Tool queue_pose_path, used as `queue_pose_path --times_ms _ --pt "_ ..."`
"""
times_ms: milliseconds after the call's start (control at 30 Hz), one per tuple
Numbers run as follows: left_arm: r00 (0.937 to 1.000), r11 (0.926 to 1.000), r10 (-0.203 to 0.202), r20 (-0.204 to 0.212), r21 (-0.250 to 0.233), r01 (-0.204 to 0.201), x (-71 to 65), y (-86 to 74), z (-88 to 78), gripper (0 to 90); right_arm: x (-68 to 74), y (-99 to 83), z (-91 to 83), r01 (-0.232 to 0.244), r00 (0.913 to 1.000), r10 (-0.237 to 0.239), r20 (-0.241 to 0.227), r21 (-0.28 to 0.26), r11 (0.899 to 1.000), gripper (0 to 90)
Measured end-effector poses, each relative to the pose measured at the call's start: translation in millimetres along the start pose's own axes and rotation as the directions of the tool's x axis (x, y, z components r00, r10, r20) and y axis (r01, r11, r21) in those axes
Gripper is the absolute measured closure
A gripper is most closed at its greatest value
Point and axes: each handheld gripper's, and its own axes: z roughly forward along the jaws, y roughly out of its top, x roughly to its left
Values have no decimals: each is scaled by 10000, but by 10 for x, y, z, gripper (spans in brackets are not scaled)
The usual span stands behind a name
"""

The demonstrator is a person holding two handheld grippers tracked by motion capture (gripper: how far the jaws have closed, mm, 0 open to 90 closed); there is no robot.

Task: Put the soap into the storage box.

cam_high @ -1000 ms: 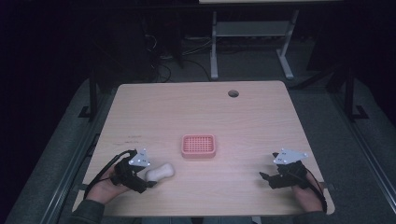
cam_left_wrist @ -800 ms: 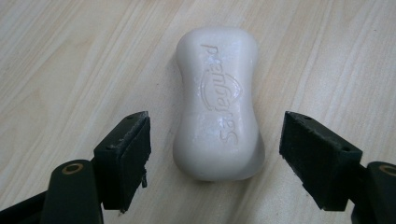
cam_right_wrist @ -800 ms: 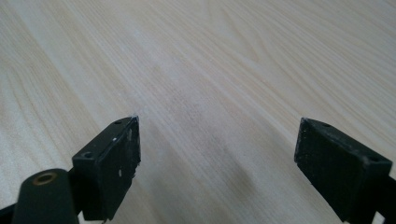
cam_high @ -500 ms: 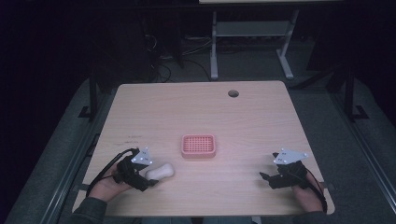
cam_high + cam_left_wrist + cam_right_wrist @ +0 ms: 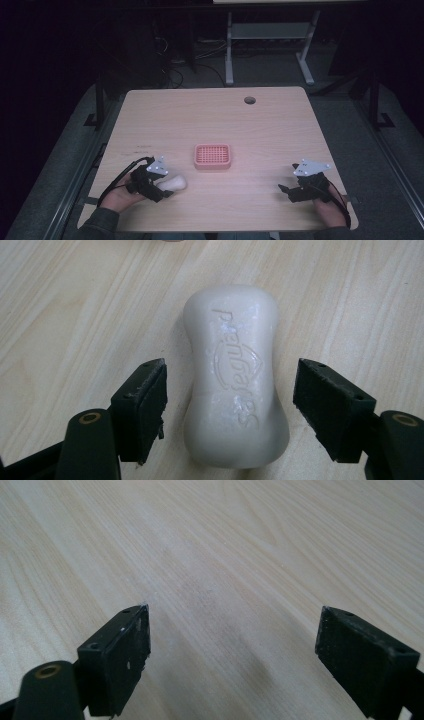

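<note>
The step in hand looks like a pick-up of the white soap bar [image 5: 235,375]. It lies flat on the bench [image 5: 280,125] at the near left, and the left claw [image 5: 230,412] straddles its near end with both jaws spread wide, a clear gap on each side, touching nothing. A pink slotted soap dish [image 5: 212,156] sits just beyond, near the middle of the bench, and is probably where the bar belongs. The next move calls for closing squarely on the bar's narrow waist, since its rounded sides could slip. The embossed writing is mirrored and worn; it may read "pengaras". The right claw [image 5: 232,650] rests spread and empty over bare wood at the near right.
</note>
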Motion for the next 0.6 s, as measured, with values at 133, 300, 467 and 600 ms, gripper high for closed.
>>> queue_pose_path --times_ms 133,300,467,600 --pt "10000 10000 -24 20 47 24 1 20 24 300 0 -1 2 -3 10000 3 -3 5 10000 138" --pt "9999 9994 156 73 317 -158 12 67 66 310 2 0 3 -9 10000 9 -15 10 10000 137" --pt "9999 9989 4 121 478 -10 20 86 101 326 1 -3 2 -30 10000 30 -15 18 10000 138" --pt "9999 9979 -12 146 651 3 20 103 143 348 2 -2 4 -14 10000 14 -21 18 10000 137"
